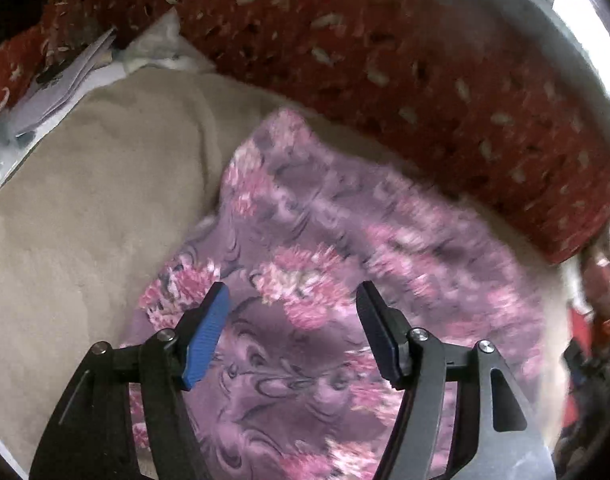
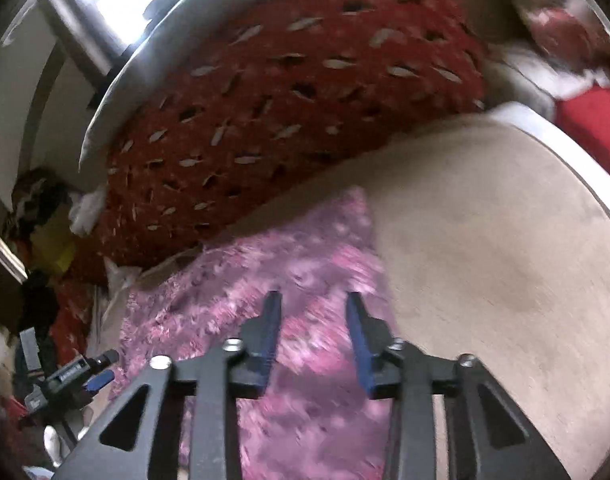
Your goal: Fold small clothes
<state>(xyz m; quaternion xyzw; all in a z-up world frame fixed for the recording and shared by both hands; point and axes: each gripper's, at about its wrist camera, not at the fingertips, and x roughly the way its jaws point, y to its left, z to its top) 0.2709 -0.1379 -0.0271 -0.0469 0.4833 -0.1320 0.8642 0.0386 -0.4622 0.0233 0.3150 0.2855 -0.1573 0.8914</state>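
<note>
A small purple garment with pink flowers (image 1: 325, 248) lies spread on a beige plush surface (image 1: 85, 208). My left gripper (image 1: 293, 292) hangs just above the cloth's near part, its jaws wide open and nothing between the blue pads. In the right wrist view the same garment (image 2: 265, 280) runs from the lower middle toward the left. My right gripper (image 2: 313, 298) hovers over its right-hand part near the edge, jaws apart, with only the cloth showing below the gap. Motion blur softens the cloth in both views.
A long red bolster with pale leaf marks (image 1: 425, 80) (image 2: 289, 92) borders the far side of the beige surface. Folded papers (image 1: 61, 84) and white cloth (image 1: 165, 44) lie at the far left. Clutter and a dark device (image 2: 65, 376) sit at the left.
</note>
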